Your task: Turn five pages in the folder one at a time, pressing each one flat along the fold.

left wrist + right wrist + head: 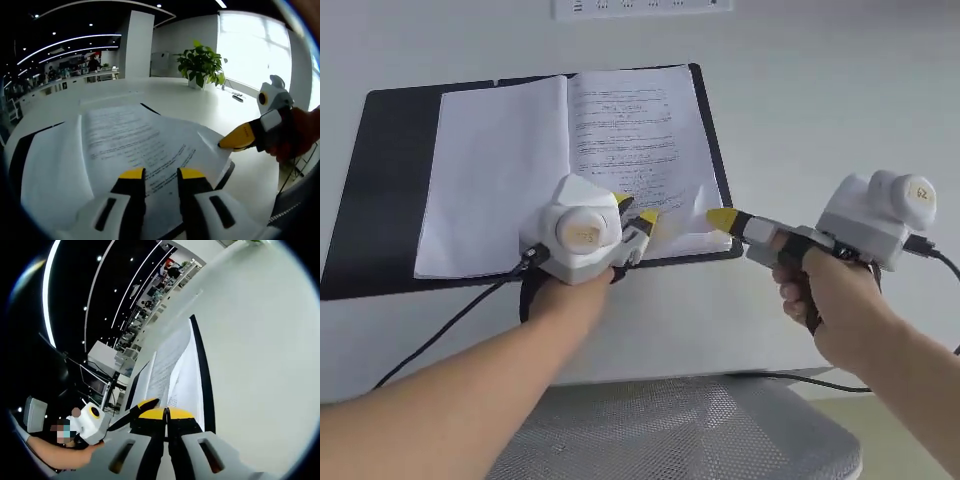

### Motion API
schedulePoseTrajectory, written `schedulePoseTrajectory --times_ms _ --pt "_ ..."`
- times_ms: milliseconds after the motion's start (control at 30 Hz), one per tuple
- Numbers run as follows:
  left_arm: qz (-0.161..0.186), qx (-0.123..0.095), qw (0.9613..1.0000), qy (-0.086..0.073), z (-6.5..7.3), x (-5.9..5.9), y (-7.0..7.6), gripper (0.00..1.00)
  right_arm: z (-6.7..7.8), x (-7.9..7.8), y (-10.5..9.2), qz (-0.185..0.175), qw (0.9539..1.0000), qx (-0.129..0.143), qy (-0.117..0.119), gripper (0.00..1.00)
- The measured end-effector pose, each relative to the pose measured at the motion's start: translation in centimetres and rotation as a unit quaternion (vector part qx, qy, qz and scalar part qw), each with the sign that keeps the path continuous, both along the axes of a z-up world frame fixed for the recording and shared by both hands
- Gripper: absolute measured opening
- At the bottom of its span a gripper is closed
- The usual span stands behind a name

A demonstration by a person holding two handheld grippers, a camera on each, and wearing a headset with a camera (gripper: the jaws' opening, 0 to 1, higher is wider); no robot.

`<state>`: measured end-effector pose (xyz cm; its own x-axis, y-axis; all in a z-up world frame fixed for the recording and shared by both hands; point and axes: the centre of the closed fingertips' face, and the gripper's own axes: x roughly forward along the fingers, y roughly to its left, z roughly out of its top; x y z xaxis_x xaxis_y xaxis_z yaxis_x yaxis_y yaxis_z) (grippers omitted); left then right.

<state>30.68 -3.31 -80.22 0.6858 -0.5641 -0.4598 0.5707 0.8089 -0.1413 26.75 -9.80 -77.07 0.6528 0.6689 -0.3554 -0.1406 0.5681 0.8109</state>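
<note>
A wide white table (840,120) has a socket strip (640,8) at its far side and a grey mesh chair (680,430) near. Far right, a potted plant (201,64) stands beside a bright window (250,45). A white column (138,45) rises left of it, under curved ceiling lights (65,47)

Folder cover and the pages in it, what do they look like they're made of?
Folder cover: black, matte, thin and flat; probably plastic or coated card, can't tell which. Pages: plain white paper, matte, with printed text on the right sheet and the near corner slightly lifted.
</note>
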Motion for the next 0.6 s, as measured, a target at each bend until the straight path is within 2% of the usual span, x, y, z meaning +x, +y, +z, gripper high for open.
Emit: schedulePoseTrajectory --times_ms 67,133,233,267,300,333,367,433,500,533,600 --pt "0.004 0.000 1.0000 -0.001 0.3 -0.1 0.5 0.30 0.6 -0.1 0.1 0.000 1.0000 -0.001 -0.006 0.00" --pt "0.009 -0.005 0.9999 0.004 0.6 -0.2 1.0 0.33 1.1 0.0 0.3 -0.002 0.9999 0.009 -0.010 0.00" --pt "0.010 -0.008 0.9999 0.004 1.2 -0.4 2.0 0.34 2.4 0.0 0.8 0.000 0.9996 0.013 -0.027 0.00" --pt "0.015 -0.011 0.9998 0.009 1.5 -0.5 2.3 0.34 2.7 0.0 1.0 0.001 0.9995 0.013 -0.030 0.00" --pt "0.019 -0.021 0.9996 0.006 2.0 -0.6 2.7 0.34 3.4 0.1 1.3 0.002 0.9990 0.017 -0.042 0.00" --pt "0.020 -0.020 0.9996 0.007 2.2 -0.6 3.1 0.35 3.8 0.1 1.6 0.005 0.9988 0.019 -0.045 0.00" --pt "0.023 -0.018 0.9995 0.013 2.4 -0.7 3.7 0.36 4.4 0.1 1.9 0.008 0.9985 0.016 -0.052 0.00" --pt "0.029 -0.035 0.9990 0.008 3.5 -0.8 4.6 0.37 5.4 0.1 2.7 0.019 0.9973 0.021 -0.068 0.00" --pt "0.031 -0.034 0.9989 0.007 4.1 -1.0 5.7 0.38 5.9 0.2 3.3 0.026 0.9968 0.014 -0.075 0.00" --pt "0.033 -0.035 0.9988 0.010 4.2 -1.0 5.9 0.38 6.5 0.1 3.8 0.033 0.9955 0.013 -0.088 0.00" --pt "0.041 -0.046 0.9981 0.007 5.0 -1.1 7.5 0.39 7.0 0.1 4.7 0.040 0.9949 0.009 -0.092 0.00"
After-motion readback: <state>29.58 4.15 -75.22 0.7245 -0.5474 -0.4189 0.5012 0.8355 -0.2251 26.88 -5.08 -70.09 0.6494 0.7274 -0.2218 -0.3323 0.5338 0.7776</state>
